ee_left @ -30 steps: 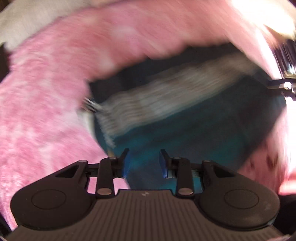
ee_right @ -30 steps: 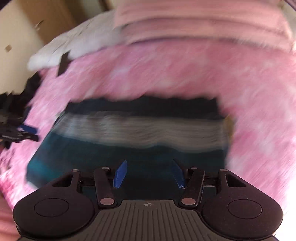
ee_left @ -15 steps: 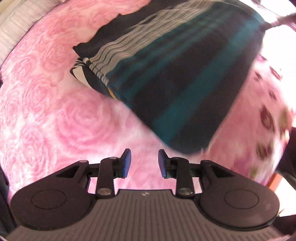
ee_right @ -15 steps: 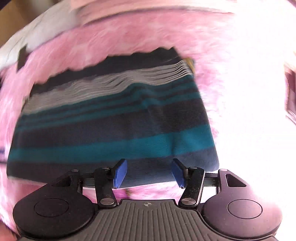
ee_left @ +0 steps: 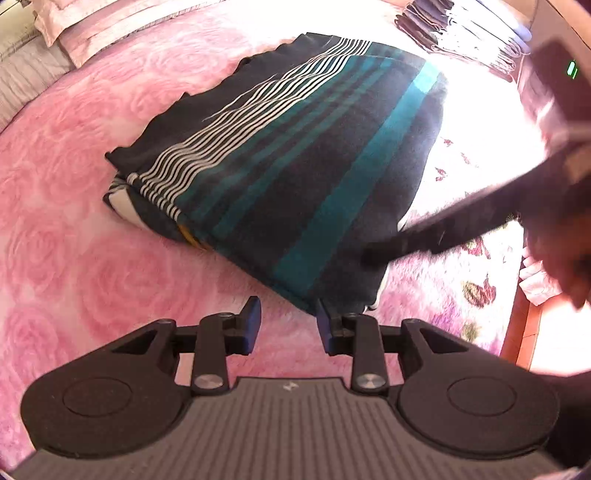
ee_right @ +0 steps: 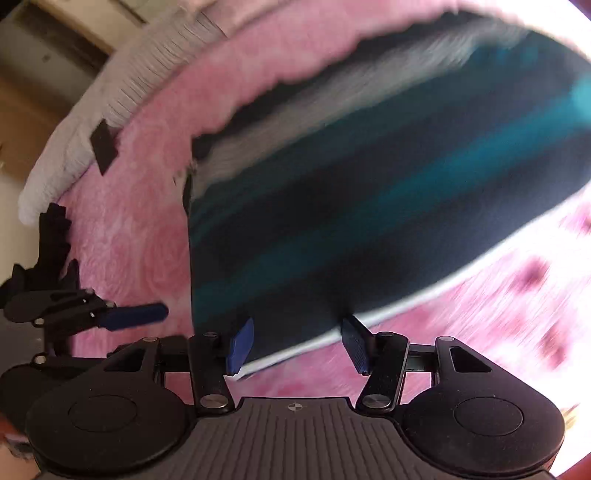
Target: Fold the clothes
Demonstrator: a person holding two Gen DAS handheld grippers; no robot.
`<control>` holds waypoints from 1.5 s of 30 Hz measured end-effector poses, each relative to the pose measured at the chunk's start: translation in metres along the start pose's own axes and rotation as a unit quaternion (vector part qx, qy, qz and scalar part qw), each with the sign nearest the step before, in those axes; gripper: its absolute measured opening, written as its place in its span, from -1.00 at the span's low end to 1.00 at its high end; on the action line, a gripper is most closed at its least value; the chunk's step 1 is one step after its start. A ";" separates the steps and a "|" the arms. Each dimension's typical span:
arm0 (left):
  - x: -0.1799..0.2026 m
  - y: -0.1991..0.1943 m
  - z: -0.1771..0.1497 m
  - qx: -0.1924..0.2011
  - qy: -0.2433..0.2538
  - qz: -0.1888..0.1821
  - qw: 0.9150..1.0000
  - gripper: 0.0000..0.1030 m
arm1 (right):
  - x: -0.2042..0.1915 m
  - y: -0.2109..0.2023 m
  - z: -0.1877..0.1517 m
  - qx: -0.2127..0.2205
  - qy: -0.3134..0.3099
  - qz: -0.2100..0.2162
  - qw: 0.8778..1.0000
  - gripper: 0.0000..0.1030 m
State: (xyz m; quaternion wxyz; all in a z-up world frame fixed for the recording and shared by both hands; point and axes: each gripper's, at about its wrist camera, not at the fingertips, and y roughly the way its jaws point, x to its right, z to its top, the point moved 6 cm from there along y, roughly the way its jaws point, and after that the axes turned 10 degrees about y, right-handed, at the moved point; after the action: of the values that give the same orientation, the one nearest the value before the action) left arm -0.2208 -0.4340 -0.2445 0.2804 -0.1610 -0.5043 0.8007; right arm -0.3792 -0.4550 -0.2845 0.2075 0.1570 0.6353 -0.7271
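A folded dark navy garment (ee_left: pixel 295 166) with teal bands and thin white stripes lies flat on the pink rose-pattern blanket (ee_left: pixel 92 258). My left gripper (ee_left: pixel 288 319) is open just short of the garment's near corner, with nothing between its fingers. My right gripper (ee_right: pixel 299 343) is open too, and the garment (ee_right: pixel 369 203) has its near edge reaching in between the fingertips. That view is blurred by motion. In the left wrist view the right gripper (ee_left: pixel 461 225) shows as a dark blur over the garment's right side, held by a hand (ee_left: pixel 561 266).
Pink and grey pillows (ee_left: pixel 66 33) lie at the far left. A stack of folded clothes (ee_left: pixel 469 33) sits beyond the garment at the far right. The wooden bed edge (ee_left: pixel 517 332) runs along the right. A small black patch (ee_right: pixel 105 147) lies near the grey pillow.
The left gripper has drawn back, so the garment's near corner now sits by its right fingertip. The right gripper has swung and tilted, and its blurred body now crosses the left wrist view.
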 end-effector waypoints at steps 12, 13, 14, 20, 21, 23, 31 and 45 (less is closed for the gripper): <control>-0.015 -0.009 0.002 -0.050 0.068 0.025 0.996 -0.44 | 0.016 -0.046 -0.004 0.018 -0.031 -0.106 0.994 0.16; -0.016 -0.009 0.004 -0.052 0.072 0.027 0.996 -0.44 | 0.017 -0.051 -0.002 0.022 -0.034 -0.114 0.993 0.24; -0.017 -0.009 0.006 -0.054 0.075 0.029 0.995 -0.44 | 0.017 -0.053 0.001 0.023 -0.035 -0.113 0.993 0.41; -0.023 -0.009 0.015 -0.062 0.092 0.038 0.993 -0.40 | 0.010 -0.059 0.001 0.023 -0.046 -0.108 0.993 0.42; -0.023 -0.008 0.015 -0.062 0.092 0.036 0.993 -0.40 | 0.008 -0.058 0.000 0.022 -0.049 -0.108 0.993 0.42; -0.023 -0.007 0.012 -0.065 0.106 0.033 0.992 -0.40 | 0.002 -0.057 -0.002 0.021 -0.054 -0.108 0.993 0.42; -0.031 -0.004 0.005 -0.066 0.149 0.022 0.986 -0.38 | -0.035 -0.047 -0.019 0.025 -0.091 -0.108 0.990 0.42; -0.072 0.020 -0.018 0.014 0.445 0.123 0.887 0.45 | -0.101 0.033 -0.077 0.040 -0.412 -0.188 0.890 0.42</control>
State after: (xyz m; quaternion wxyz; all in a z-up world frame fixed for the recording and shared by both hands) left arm -0.1603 -0.4719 -0.2724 0.3772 -0.5571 -0.2918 0.6798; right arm -0.2776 -0.3721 -0.2741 0.3035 -0.2713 0.4804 -0.7769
